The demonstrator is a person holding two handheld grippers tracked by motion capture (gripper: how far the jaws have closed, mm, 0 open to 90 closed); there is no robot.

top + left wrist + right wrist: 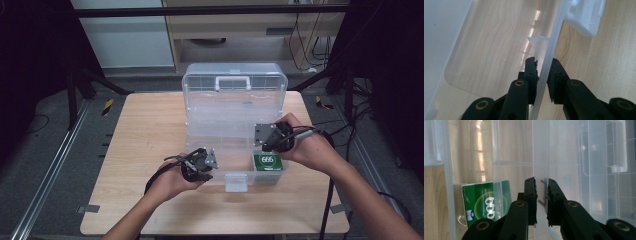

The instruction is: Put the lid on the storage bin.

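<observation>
A clear plastic storage box (220, 131) stands open on the wooden table, its lid (235, 92) raised at the back. A green pack marked 666 (267, 161) lies in the front right corner of the box, and it shows through the plastic at the left of the right gripper view (486, 202). My left gripper (210, 171) is shut on the box's front wall (550, 47), one jaw inside and one outside (543, 62). My right gripper (265, 148) reaches down into the box and is shut on an upright clear panel (540, 157), with its jaws on either side (541, 181).
The box's front latch (236, 181) hangs over the table (150, 130) between my hands, and it sits at the top right of the left gripper view (584, 15). A white handle (232, 80) is on the lid. Bare table lies left and right of the box.
</observation>
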